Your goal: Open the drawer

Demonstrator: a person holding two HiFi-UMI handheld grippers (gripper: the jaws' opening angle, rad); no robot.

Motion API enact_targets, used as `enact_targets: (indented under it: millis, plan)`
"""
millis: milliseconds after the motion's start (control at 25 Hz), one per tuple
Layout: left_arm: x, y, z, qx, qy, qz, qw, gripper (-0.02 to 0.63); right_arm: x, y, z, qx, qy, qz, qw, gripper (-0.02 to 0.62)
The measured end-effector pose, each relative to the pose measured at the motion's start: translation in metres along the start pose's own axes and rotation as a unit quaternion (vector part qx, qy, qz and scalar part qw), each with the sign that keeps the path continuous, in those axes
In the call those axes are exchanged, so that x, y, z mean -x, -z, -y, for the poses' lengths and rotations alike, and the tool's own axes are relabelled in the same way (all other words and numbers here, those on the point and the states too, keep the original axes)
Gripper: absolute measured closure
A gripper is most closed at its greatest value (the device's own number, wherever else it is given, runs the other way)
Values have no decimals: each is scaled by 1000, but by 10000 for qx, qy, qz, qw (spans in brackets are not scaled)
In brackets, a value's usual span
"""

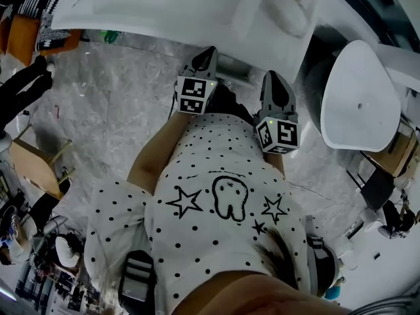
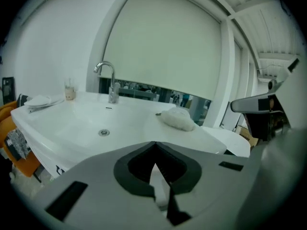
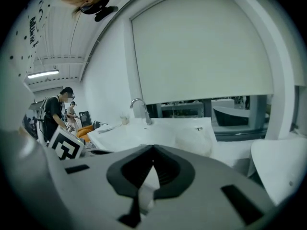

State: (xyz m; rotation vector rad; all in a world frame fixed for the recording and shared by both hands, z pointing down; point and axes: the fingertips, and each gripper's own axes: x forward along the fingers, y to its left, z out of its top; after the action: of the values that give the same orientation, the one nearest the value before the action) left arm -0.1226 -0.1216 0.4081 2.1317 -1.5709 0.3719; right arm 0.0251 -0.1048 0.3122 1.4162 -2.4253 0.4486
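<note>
A: Both our grippers are closed tight, nothing between the jaws. Left gripper [image 1: 207, 56] and right gripper [image 1: 275, 81] sit mid-frame, tips near the sink [image 1: 131, 5] edge.
B: Drawer?
A: We can't make it out in any view. Faucet [image 2: 108, 78] and cloth [image 2: 177, 119] are on top, a white rounded panel [image 1: 361, 97] is close on the right. Open floor [image 1: 105, 110] on the left.

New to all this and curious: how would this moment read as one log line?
left gripper: shut, empty | right gripper: shut, empty | both facing white sink | drawer: not in view
</note>
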Motion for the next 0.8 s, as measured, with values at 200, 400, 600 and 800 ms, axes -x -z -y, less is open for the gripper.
enact_targets:
  millis: [200,400,600,800]
  plan:
    - [26,-50,12,-48,71,469,9989,603,14,-19,7,268,171,179,9993,581]
    - [50,-87,18,-114,236,899,9956,603,20,-28,6,320,315,249,9987,581]
    - [72,-121,27,-206,438,1140,9923,603,28,-50,-2,297,316,378,9983,581]
    - [85,-130,31,-321,521,1315,9894,603,34,-57,1,255,353,493,9978,581]
